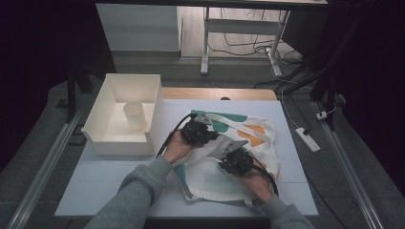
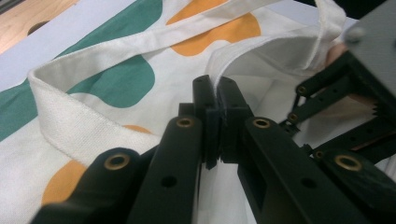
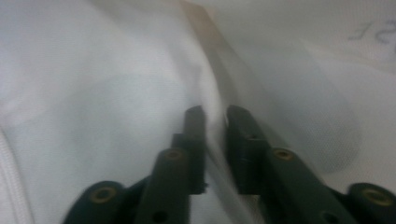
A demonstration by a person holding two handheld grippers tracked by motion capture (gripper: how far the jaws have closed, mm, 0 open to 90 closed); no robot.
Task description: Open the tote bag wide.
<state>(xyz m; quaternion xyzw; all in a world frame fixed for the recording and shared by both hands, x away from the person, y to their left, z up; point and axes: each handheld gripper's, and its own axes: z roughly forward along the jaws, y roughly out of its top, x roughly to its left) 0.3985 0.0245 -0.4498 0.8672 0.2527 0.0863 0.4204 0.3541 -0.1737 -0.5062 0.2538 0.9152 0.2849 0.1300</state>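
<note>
Fabric sits between both of your pairs of jaws. Your left gripper (image 2: 217, 100) is clamped tight on the rim of the tote bag (image 1: 239, 143), its pads pinching the hemmed edge of the bag's opening, as the left gripper view shows. Your right gripper (image 3: 215, 122) has a fold of the bag's white cloth standing between its pads; the gap there is narrow, but the view is blurred and you cannot tell from it whether the pads press on the cloth.

The tote bag lies rumpled on the white surface (image 1: 105, 176), toward its right half, printed with teal and orange patches. One of its straps (image 2: 65, 121) curls loosely over the print to the left of your left gripper's jaws. In the high view your left gripper (image 1: 199, 130) rests at the bag's upper left part and your right gripper (image 1: 235, 160) near the bag's middle, the two just beside each other.

A white bin (image 1: 102, 124) stands on the left of the surface, apart from the bag, with a pale cup (image 1: 134, 115) upright inside it.
</note>
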